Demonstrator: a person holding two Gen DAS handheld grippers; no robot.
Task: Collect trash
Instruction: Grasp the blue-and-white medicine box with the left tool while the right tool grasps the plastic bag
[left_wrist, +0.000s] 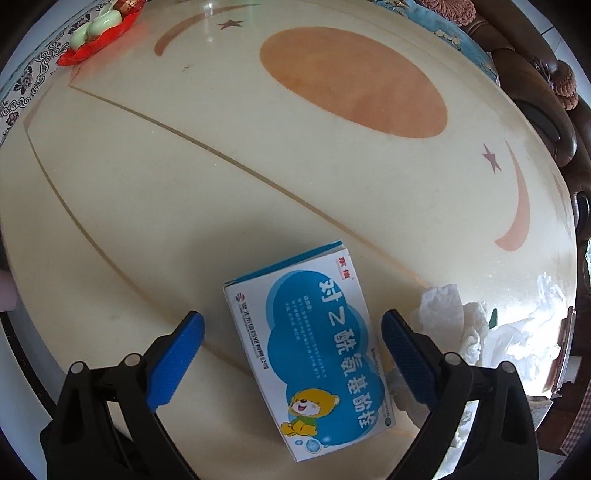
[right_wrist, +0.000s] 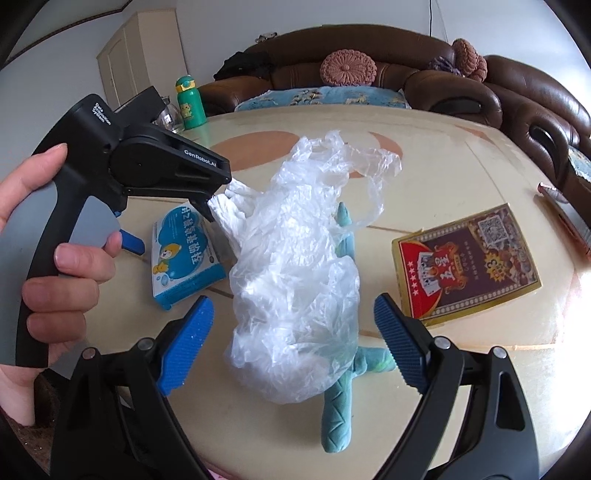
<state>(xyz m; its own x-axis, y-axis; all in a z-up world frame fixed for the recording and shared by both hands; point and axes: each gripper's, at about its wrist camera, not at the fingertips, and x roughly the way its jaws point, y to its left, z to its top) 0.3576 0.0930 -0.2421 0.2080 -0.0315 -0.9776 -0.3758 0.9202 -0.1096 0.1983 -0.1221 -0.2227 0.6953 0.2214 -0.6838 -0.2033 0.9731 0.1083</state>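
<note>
A blue and white medicine box with a cartoon bear lies flat on the cream table. My left gripper is open, its blue fingers on either side of the box, just above it. The box also shows in the right wrist view, with the left gripper over it. A crumpled clear plastic bag lies on the table over a teal cloth item. My right gripper is open, its fingers flanking the bag's near end. The bag shows at the right of the left wrist view.
A red and gold playing-card box lies right of the bag. A green bottle stands at the far table edge. A red dish with green pieces sits far left. A brown sofa lies behind the table.
</note>
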